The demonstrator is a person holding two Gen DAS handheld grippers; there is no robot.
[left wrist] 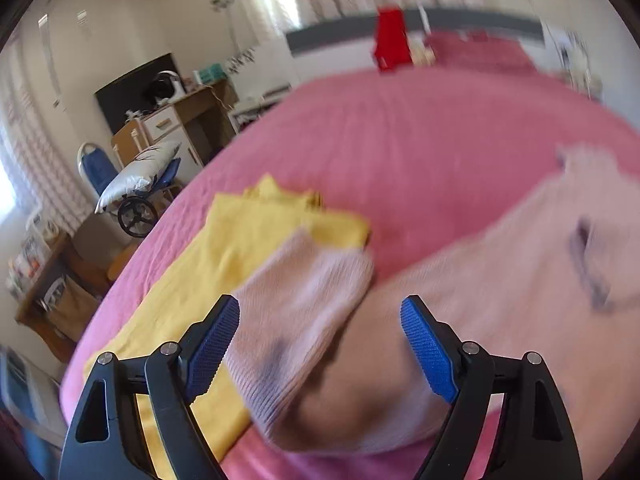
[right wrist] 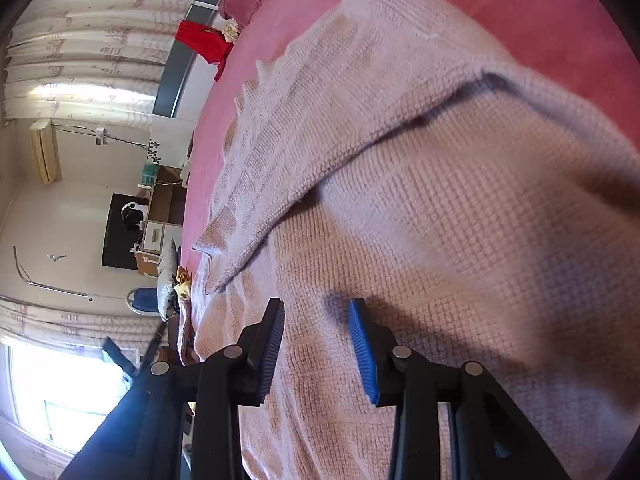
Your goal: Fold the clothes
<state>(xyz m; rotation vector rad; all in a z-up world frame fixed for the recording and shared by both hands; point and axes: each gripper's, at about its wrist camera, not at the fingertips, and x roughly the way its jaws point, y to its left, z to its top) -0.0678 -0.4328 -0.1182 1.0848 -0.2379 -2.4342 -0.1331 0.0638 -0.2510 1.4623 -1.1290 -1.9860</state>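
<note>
A: Pale pink knit sweater (right wrist: 420, 200) spread across the pink bedspread (left wrist: 400, 140), and it fills nearly everything ahead of the right gripper (right wrist: 316, 344). One fold of the knit lies over the rest, running diagonally just beyond the fingertips.

B: And the right jaws?

A: Parted, blue pads facing each other, knit showing in the gap. Nothing pinched that I can see.

B: Left side?

A: Left gripper (left wrist: 320, 344) is spread wide. A ribbed sleeve (left wrist: 296, 312) of the same sweater lies between its fingers, cuff end nearest the camera, not clamped. It's blurred, so the exact contact is hard to call.

B: What's under that sleeve?

A: A yellow garment (left wrist: 248, 240), folded, ahead and to the left of the left gripper; the sleeve's far end overlaps its edge.

B: Further out?

A: Far ahead, a red cloth (left wrist: 392, 40) at the head of the bed. Off to the left, a blue chair (left wrist: 100, 168) holding a white pillow (left wrist: 136, 176).
</note>
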